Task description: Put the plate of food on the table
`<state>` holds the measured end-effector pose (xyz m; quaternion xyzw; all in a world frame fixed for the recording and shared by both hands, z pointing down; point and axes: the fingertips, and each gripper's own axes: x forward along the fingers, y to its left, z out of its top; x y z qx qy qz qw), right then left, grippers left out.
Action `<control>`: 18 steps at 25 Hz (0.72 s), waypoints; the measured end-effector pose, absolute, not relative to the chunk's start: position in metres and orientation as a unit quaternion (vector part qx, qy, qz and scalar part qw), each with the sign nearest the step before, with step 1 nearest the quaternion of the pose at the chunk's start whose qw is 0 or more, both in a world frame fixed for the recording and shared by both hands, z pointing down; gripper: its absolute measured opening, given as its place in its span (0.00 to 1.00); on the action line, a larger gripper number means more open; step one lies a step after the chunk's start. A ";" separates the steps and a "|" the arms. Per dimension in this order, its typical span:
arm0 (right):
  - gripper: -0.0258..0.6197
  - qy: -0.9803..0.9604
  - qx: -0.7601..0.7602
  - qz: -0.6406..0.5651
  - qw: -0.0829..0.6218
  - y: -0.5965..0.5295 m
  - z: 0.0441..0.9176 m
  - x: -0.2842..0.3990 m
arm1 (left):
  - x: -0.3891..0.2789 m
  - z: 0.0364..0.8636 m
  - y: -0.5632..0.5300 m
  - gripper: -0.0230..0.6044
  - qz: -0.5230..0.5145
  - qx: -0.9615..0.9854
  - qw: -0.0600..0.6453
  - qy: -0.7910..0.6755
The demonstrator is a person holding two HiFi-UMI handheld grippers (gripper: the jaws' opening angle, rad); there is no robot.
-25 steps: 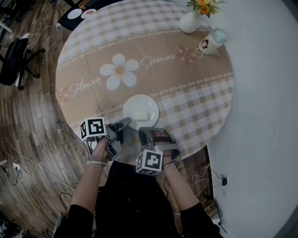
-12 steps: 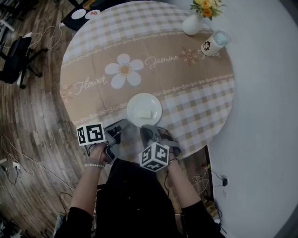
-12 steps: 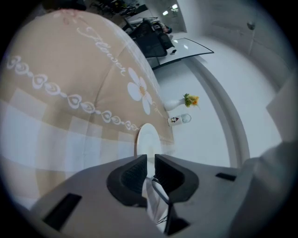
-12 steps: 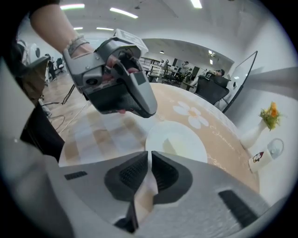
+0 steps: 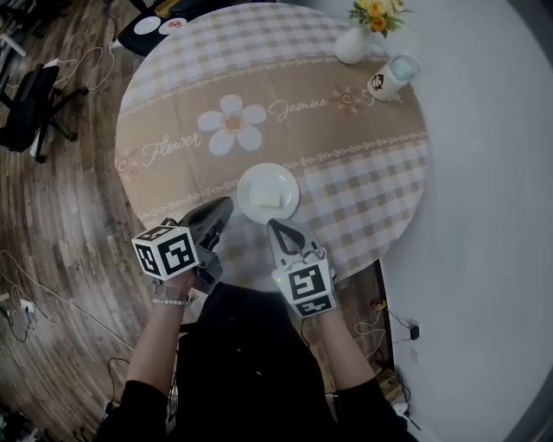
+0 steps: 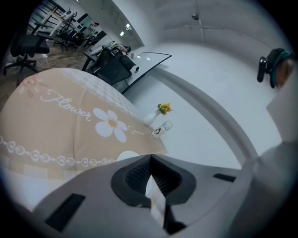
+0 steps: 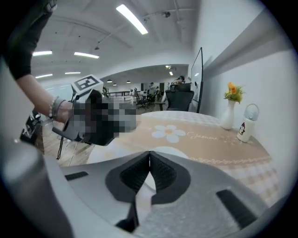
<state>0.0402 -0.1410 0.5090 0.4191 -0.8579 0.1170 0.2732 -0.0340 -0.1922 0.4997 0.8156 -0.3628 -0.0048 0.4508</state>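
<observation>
A white plate (image 5: pixel 268 192) with a pale piece of food (image 5: pixel 270 199) rests on the round table (image 5: pixel 363 190), near its front edge. My left gripper (image 5: pixel 226 204) hovers just left of the plate, jaws shut and empty. My right gripper (image 5: pixel 273 225) sits just in front of the plate's near rim, also shut on nothing. In the left gripper view the closed jaws (image 6: pixel 150 159) hide most of the plate (image 6: pixel 126 155). The right gripper view shows the plate (image 7: pixel 170 149) just beyond its closed jaws (image 7: pixel 149 154).
A white vase of flowers (image 5: pixel 355 41) and a lidded cup (image 5: pixel 390 76) stand at the table's far right, next to the white wall. An office chair (image 5: pixel 24 110) and cables lie on the wooden floor at left. A dark side table (image 5: pixel 155 26) with small plates is beyond.
Both grippers have drawn back a little from the plate and shut, the left from wide open. The plate stays on the tablecloth.
</observation>
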 end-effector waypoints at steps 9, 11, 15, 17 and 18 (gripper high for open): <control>0.04 -0.864 0.467 0.087 0.165 -0.149 0.418 0.043 | -0.026 0.420 -0.181 0.04 0.036 0.887 0.296 -0.352; 0.04 -0.866 0.472 0.075 0.150 -0.149 0.400 0.044 | -0.027 0.401 -0.181 0.04 0.021 0.893 0.277 -0.355; 0.04 -0.870 0.477 0.051 0.116 -0.145 0.365 0.047 | -0.028 0.363 -0.176 0.04 -0.003 0.902 0.230 -0.366; 0.04 -0.869 0.483 0.040 0.099 -0.144 0.347 0.049 | -0.029 0.343 -0.175 0.04 -0.007 0.906 0.203 -0.370; 0.04 -0.868 0.487 0.035 0.090 -0.144 0.338 0.050 | -0.030 0.332 -0.175 0.04 -0.007 0.908 0.192 -0.373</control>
